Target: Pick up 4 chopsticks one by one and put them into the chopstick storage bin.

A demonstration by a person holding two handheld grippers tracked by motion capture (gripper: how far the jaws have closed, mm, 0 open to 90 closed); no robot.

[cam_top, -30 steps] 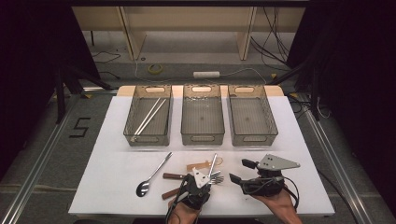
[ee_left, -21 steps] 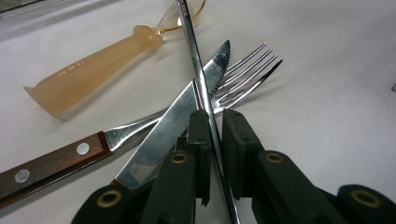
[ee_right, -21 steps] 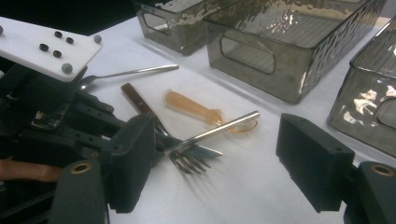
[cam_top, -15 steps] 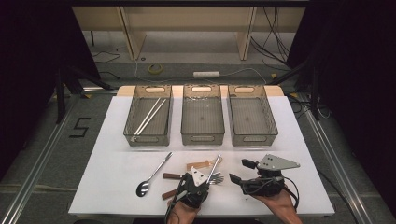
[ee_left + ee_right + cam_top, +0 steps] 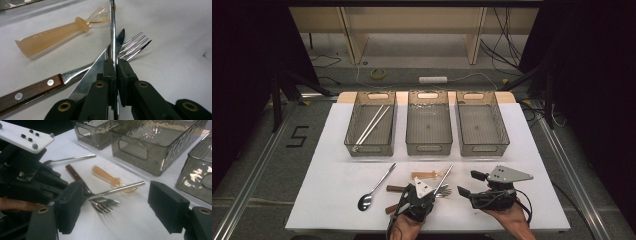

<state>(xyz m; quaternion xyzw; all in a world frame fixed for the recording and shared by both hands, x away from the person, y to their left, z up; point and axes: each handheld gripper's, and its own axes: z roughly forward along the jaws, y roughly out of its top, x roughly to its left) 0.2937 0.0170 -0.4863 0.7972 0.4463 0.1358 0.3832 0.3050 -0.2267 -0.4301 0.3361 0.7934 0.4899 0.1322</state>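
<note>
Dim, dark-edged high view; gripper views brighter, with glare on metal, soft shadows and blurred near fingers.

One camera looks down on my table (image 5: 337, 200) from above; two ride my jaws, close and low; all share the fork (image 5: 135, 47) at centre.

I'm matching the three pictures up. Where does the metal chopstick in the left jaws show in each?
High view: the metal chopstick slants up and right from the left gripper, low centre.
Left gripper view: it runs straight up the middle, clamped between the jaws.
Right gripper view: it lies across the centre, pointing right.
Shared landmark: the amber plastic spoon at the chopstick's far end.
</note>
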